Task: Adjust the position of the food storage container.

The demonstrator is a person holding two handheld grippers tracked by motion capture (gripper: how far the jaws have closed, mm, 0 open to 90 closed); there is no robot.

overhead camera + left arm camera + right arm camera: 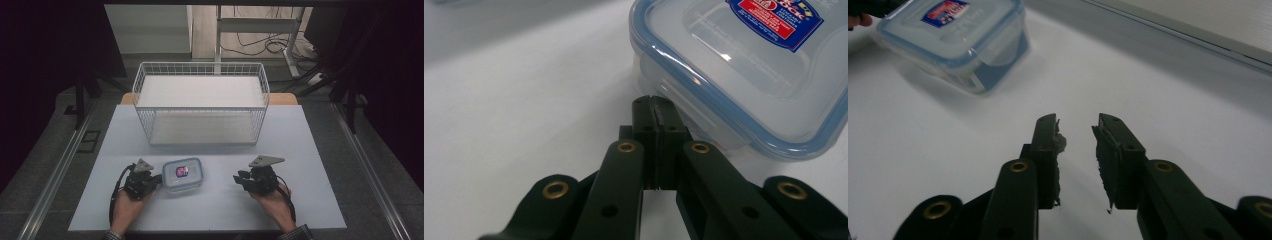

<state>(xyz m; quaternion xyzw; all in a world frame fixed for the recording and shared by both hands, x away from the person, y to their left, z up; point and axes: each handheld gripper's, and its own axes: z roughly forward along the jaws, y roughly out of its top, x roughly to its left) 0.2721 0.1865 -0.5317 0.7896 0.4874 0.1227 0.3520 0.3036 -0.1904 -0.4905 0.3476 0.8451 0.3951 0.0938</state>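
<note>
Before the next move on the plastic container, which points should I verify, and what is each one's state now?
1. Lid sits on the food container: ok.
2. Left tool shut, tip at the container's side latch: ok.
3. Right tool open, nothing between its pads: ok.
4. Right tool touches the container: not ok, it is apart.
5. Latches locked: cannot tell.
6. Wire basket stands behind, apart from the container: ok.

The clear box (183, 174) has a blue-edged lid with a red and blue label (182, 171). The basket (200, 68) is white wire, the counter (210, 205) pale grey, both tools black.
</note>
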